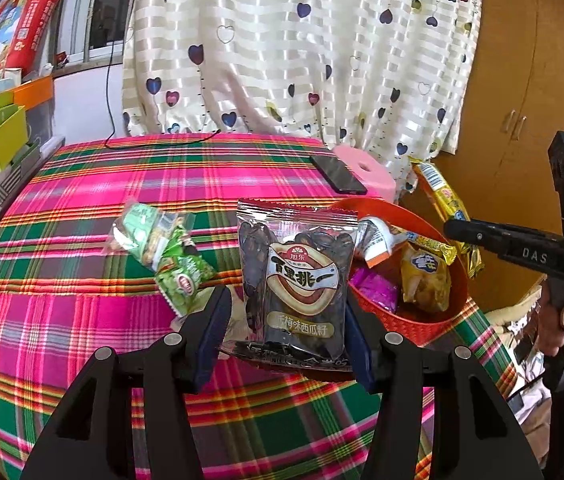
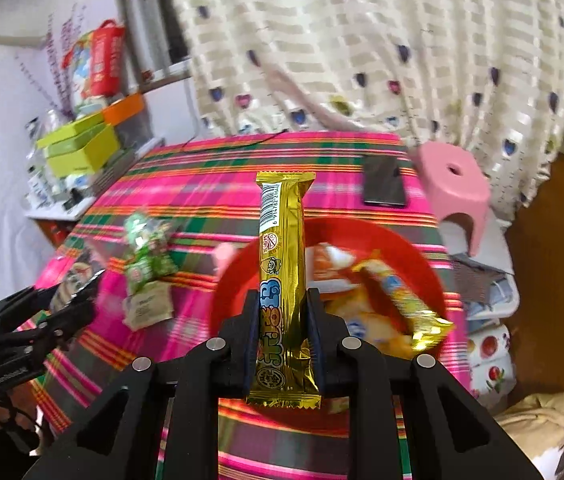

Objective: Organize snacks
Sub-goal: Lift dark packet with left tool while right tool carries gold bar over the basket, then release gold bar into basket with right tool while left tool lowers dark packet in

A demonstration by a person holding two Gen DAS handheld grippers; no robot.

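Note:
My left gripper (image 1: 285, 332) is shut on a dark watermelon-seed packet (image 1: 297, 276), which stands upright between the blue pads above the plaid tablecloth. To its right sits a red bowl (image 1: 409, 324) holding several wrapped snacks. In the right wrist view, my right gripper (image 2: 283, 320) is shut on a long gold snack bar (image 2: 283, 248), upright above the near rim of the red bowl (image 2: 421, 256). From the left wrist view, the right gripper (image 1: 453, 226) and its gold bar (image 1: 447, 200) hang over the bowl's far right side. Green snack packets (image 1: 162, 248) lie on the cloth to the left.
A black phone (image 1: 337, 176) lies on the far side of the table next to a pink stool (image 2: 455, 184). Green and orange boxes (image 2: 78, 148) are stacked on a shelf at the left. A beige packet (image 2: 148, 308) lies below the green packets (image 2: 146, 256). A curtain hangs behind.

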